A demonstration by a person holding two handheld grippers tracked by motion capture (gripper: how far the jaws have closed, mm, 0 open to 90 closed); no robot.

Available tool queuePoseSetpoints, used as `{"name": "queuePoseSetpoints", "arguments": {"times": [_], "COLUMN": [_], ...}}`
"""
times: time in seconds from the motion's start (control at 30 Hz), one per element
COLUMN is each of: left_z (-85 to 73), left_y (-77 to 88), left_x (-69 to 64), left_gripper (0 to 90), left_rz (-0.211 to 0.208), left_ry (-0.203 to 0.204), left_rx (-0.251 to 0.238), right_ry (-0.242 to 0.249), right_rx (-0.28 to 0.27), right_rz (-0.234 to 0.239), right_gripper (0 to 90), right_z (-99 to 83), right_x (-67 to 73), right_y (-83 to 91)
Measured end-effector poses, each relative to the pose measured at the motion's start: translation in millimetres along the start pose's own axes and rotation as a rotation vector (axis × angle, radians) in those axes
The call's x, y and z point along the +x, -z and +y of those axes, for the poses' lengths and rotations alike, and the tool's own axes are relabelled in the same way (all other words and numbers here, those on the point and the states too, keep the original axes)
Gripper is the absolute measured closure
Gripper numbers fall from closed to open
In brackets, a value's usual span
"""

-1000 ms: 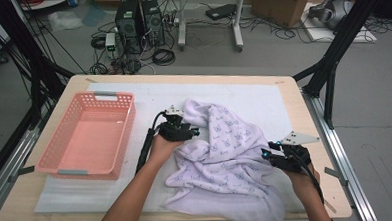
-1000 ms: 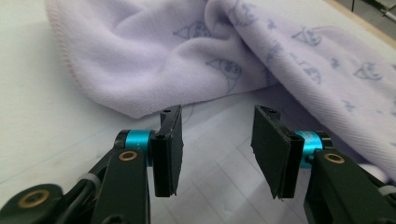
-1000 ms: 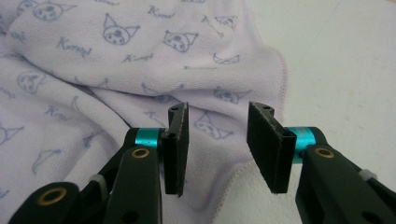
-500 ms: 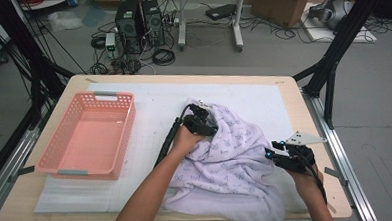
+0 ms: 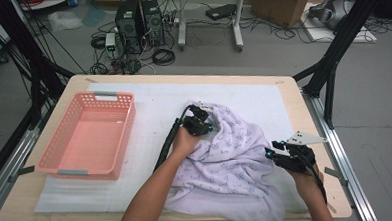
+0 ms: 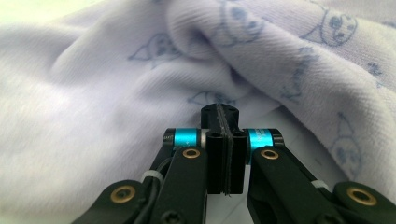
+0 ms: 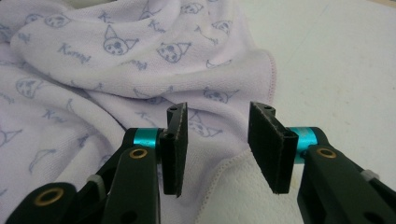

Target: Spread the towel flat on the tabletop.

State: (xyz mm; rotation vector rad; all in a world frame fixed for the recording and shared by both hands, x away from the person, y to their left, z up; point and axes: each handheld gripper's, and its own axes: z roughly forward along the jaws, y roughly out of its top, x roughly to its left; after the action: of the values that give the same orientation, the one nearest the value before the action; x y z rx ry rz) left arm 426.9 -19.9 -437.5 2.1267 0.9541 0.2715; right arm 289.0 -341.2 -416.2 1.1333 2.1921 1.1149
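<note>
Basket (image 5: pixel 87 137), pink, sits at the left of the table (image 5: pixel 293 93), well apart from the rest. Right of it, the left gripper (image 5: pixel 204 124) rests at the far left edge of the purple towel (image 5: pixel 236 159). Its jaws have just been closing and now press flat together, with no cloth seen between them. The towel lies bunched between both grippers. At its right edge the right gripper (image 5: pixel 271 151) has its jaws partly apart, holding nothing, with the towel's hem just past them.
</note>
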Motion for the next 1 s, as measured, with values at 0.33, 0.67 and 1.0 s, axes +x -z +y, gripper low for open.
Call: {"name": "queuePoseSetpoints", "arguments": {"times": [0.33, 0.67, 1.0], "left_z": [-0.8, 8.4, -4.4], "left_y": [-2.5, -20.3, 8.2], "left_x": [-13.0, -53.7, -18.5], "left_gripper": [56.4, 69.2, 87.9], "left_rz": [-0.086, 0.057, 0.001], "left_ry": [0.037, -0.231, -0.04], "left_rx": [-0.057, 0.014, -0.042], "right_ry": [-0.001, 0.006, -0.01], "right_rx": [0.007, 0.02, 0.008], "right_rz": [0.008, 0.001, -0.012], "right_gripper": [57.0, 57.1, 57.4], "right_z": [2.9, 2.7, -0.1], "right_x": [3.4, 4.9, 0.0], "right_y": [-6.9, -8.4, -1.3]}}
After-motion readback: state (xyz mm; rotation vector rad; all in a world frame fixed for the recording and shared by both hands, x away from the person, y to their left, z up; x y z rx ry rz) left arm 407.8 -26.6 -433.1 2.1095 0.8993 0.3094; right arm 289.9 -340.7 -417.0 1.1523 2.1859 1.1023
